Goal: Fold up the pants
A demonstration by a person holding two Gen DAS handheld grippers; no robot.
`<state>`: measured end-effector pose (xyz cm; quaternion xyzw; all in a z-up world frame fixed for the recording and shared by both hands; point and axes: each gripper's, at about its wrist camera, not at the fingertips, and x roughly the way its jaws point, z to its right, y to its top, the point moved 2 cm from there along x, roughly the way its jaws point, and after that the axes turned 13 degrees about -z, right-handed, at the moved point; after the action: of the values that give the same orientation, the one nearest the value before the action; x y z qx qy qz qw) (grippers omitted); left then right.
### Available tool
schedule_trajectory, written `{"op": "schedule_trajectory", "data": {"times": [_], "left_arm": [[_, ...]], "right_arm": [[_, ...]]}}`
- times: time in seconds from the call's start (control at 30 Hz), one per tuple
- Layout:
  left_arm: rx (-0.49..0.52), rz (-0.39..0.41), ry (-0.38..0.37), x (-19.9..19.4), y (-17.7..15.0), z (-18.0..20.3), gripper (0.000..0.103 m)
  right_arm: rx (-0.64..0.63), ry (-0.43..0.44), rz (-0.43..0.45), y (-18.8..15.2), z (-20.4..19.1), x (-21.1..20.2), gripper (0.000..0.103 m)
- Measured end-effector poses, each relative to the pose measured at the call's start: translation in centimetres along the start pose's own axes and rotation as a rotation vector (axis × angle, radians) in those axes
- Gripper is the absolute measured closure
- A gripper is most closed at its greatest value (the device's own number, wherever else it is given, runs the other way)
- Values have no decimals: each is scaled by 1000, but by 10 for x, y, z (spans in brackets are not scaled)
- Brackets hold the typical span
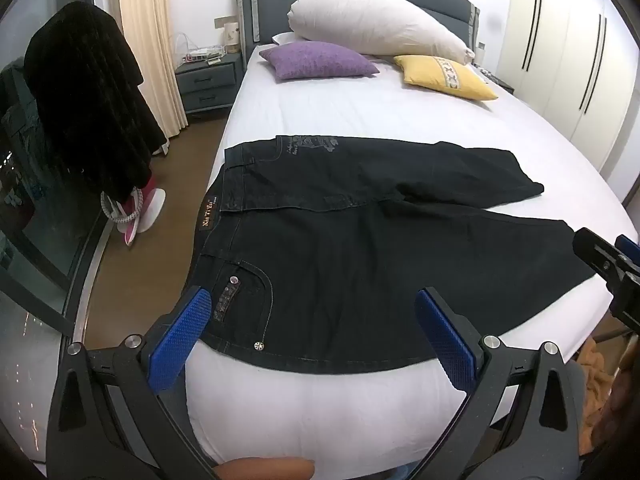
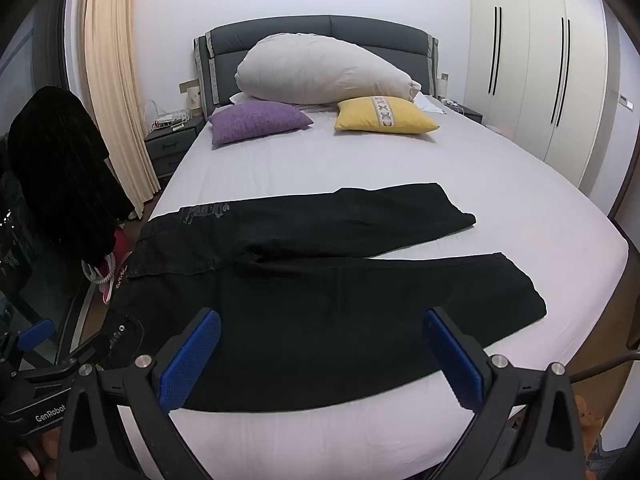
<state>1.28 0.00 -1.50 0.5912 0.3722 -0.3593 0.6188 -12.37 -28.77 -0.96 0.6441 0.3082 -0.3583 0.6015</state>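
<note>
Black jeans (image 1: 360,248) lie spread flat across the foot of the bed, waistband at the left, both legs pointing right; they also show in the right wrist view (image 2: 320,300). My left gripper (image 1: 312,300) is open and empty, hovering above the near pocket and hip of the jeans. My right gripper (image 2: 320,328) is open and empty, hovering above the near leg. The right gripper also shows at the right edge of the left wrist view (image 1: 612,264), and the left gripper at the left edge of the right wrist view (image 2: 36,344).
The bed (image 1: 360,120) has a white sheet. A purple cushion (image 1: 316,60), a yellow cushion (image 1: 444,78) and a large white pillow (image 1: 376,20) lie at its head. A nightstand (image 1: 208,80) and dark clothes on a rack (image 1: 88,100) stand left; wardrobes (image 2: 532,60) right.
</note>
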Motion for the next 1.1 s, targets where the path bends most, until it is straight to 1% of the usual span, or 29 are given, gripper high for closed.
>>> {"op": "schedule_trajectory", "data": {"times": [0.43,1.1], "left_arm": [[2,-5,8,0,0,0,0],[4,-8,11,0,0,0,0]], "right_arm": [[-5,-4,-9,-2,1,2,0],[-18,-5,-37,-8,-9,12,0]]}}
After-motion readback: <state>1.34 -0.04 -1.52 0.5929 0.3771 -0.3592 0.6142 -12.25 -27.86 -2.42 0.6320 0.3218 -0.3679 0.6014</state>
